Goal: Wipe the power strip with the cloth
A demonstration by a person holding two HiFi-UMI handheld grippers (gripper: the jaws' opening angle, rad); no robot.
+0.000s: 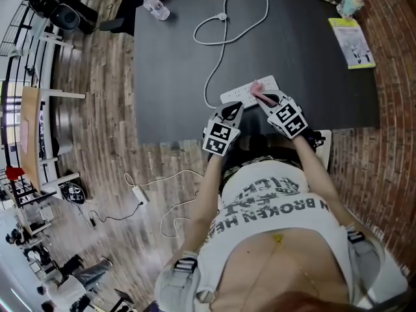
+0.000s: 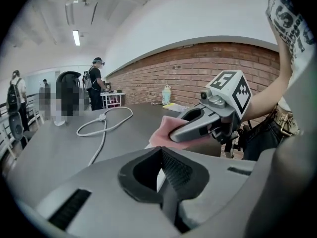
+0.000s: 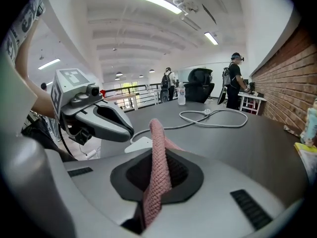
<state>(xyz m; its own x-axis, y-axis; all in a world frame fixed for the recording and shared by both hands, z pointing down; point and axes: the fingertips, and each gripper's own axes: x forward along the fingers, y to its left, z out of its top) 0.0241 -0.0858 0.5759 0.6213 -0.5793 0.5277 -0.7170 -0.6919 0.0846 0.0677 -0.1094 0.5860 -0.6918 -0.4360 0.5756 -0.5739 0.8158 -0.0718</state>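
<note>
The right gripper (image 3: 159,155) is clamped on the pink cloth (image 3: 157,182) — the fabric stands up in a narrow fold between its closed jaws and pokes out past the tips. The left gripper (image 2: 160,151) has its jaws drawn together with nothing pinched between the pads; a thin sliver of white shows through the notch just beyond them. The two grippers sit side by side over the near edge of the dark table (image 1: 175,64), angled downward and converging, the right one close on the left one's right. The power strip (image 1: 242,94) lies flat on the table just ahead of both sets of tips — one end in front of the left gripper, the other under the cloth that the right gripper carries. Whether the cloth actually presses on the strip cannot be made out. A white cord (image 1: 222,17) leaves the strip's end by the left gripper and runs away from both, looping well ahead of them. Farther ahead and left of the left gripper lies a water bottle (image 1: 156,6). Ahead and to the right of the right gripper are a cup (image 1: 351,2) and a yellow-edged booklet (image 1: 351,42).
</note>
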